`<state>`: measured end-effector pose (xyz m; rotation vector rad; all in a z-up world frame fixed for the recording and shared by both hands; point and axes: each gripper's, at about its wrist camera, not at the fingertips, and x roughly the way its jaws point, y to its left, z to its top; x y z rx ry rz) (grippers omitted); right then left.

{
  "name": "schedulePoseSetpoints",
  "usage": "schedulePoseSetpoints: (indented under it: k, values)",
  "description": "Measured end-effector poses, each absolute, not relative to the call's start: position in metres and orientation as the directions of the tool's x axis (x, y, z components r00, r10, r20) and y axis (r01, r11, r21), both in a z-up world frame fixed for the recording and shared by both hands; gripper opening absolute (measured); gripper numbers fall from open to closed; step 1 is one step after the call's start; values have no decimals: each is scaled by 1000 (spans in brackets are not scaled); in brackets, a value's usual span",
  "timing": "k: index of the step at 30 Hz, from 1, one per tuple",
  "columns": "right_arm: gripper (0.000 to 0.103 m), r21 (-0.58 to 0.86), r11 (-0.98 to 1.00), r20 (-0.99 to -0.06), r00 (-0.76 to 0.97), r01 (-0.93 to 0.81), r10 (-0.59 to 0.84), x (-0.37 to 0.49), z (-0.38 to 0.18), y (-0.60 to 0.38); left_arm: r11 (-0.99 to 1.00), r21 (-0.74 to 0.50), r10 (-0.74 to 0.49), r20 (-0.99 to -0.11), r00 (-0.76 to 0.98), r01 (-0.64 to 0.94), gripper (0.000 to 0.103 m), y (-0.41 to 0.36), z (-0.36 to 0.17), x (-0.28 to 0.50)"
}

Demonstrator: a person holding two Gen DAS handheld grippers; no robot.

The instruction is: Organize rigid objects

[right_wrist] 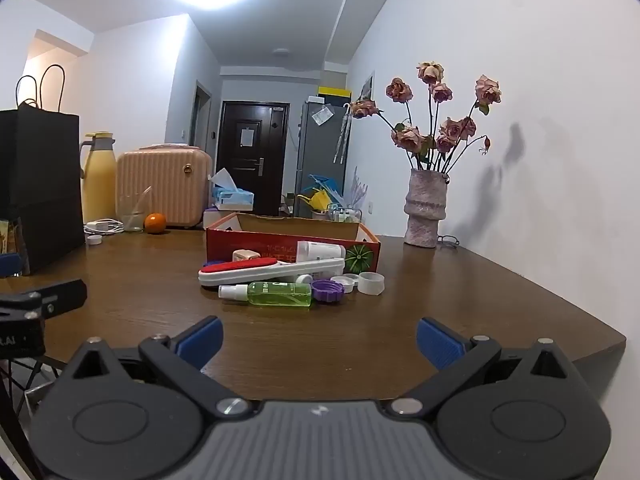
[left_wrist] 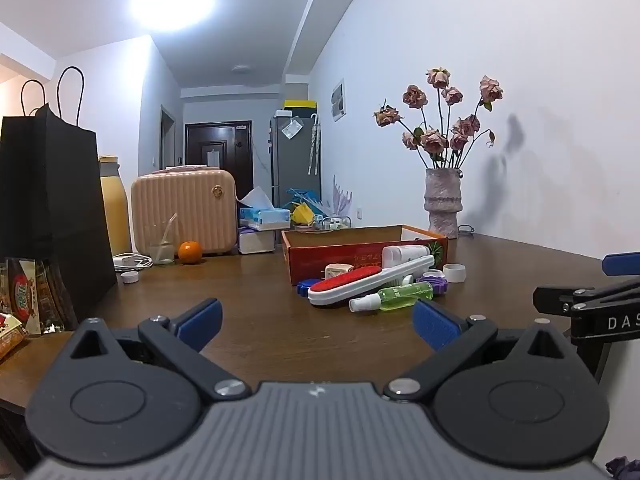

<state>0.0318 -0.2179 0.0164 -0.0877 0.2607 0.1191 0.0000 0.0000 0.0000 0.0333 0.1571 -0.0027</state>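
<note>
Both my left gripper (left_wrist: 316,322) and right gripper (right_wrist: 320,340) gape wide, empty; green spray bottle (right_wrist: 279,294) looks light, stiff, slippery, so grab mid-body.

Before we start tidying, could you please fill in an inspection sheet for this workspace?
Surface: brown wooden table, bare near both grippers.
Job's things: red cardboard box; in front of it a red-and-white lint brush, green spray bottle, purple cap, white ring cap, white tube.
Clutter: orange, glass, black paper bag, yellow thermos, tissue box, vase of dried roses.
Grippers: left gripper and right gripper open, empty.
Cables: white charger cable.
Surroundings: pink suitcase, dark door.
</note>
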Motion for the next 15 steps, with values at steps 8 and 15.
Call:
schedulePoseSetpoints:
  k: [8, 15]
  values:
    - [103, -59, 990, -269, 957, -131, 110, 32, 16, -219, 999, 52, -2, -147, 989, 10, 103, -1, 0, -1]
    - [103, -58, 990, -268, 957, -130, 110, 33, 14, -218, 998, 55, -8, -140, 990, 16, 103, -10, 1, 2]
